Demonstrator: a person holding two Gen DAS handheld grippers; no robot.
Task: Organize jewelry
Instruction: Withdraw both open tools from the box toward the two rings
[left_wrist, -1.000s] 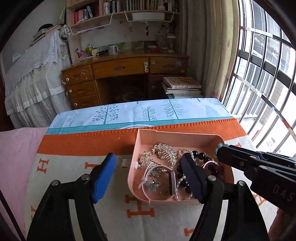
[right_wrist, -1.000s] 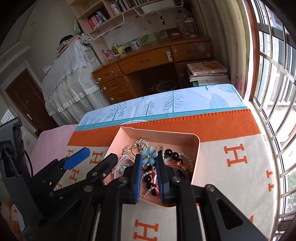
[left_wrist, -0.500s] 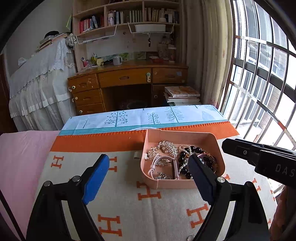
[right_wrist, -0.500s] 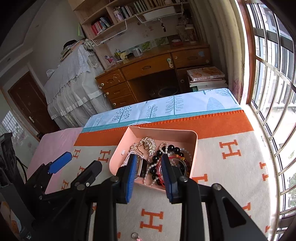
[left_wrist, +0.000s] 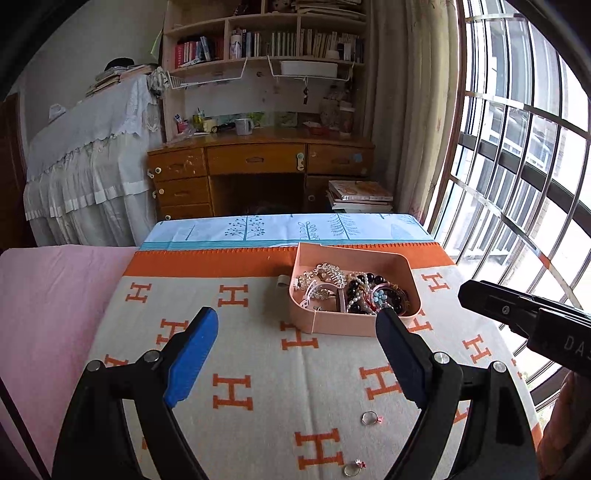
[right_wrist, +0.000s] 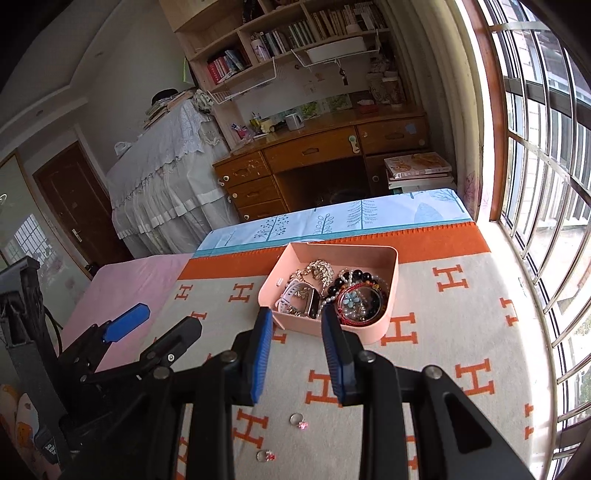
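A pink tray (left_wrist: 332, 326) (right_wrist: 393, 280) full of jewelry sits on the orange-and-white H blanket. Inside lie bead bracelets, a silver comb, a watch and a blue flower piece (left_wrist: 379, 296) (right_wrist: 351, 298). Two small rings with pink stones lie on the blanket near me: one ring (left_wrist: 369, 417) (right_wrist: 297, 420) and a second ring (left_wrist: 351, 468) (right_wrist: 265, 455). My left gripper (left_wrist: 297, 345) is open wide and empty, short of the tray. My right gripper (right_wrist: 297, 341) is open and empty, just before the tray's near wall; its body shows in the left wrist view (left_wrist: 524, 317).
A small white piece (left_wrist: 282, 281) lies beside the tray's left wall. The blanket (left_wrist: 236, 369) covers a bed, with pink sheet (left_wrist: 48, 295) at left and barred windows (left_wrist: 517, 166) at right. A wooden desk (left_wrist: 258, 162) stands beyond the bed.
Both grippers have pulled back and up from the tray. The right gripper opened and let go of the blue flower piece, which now lies in the tray. Two rings came into view.
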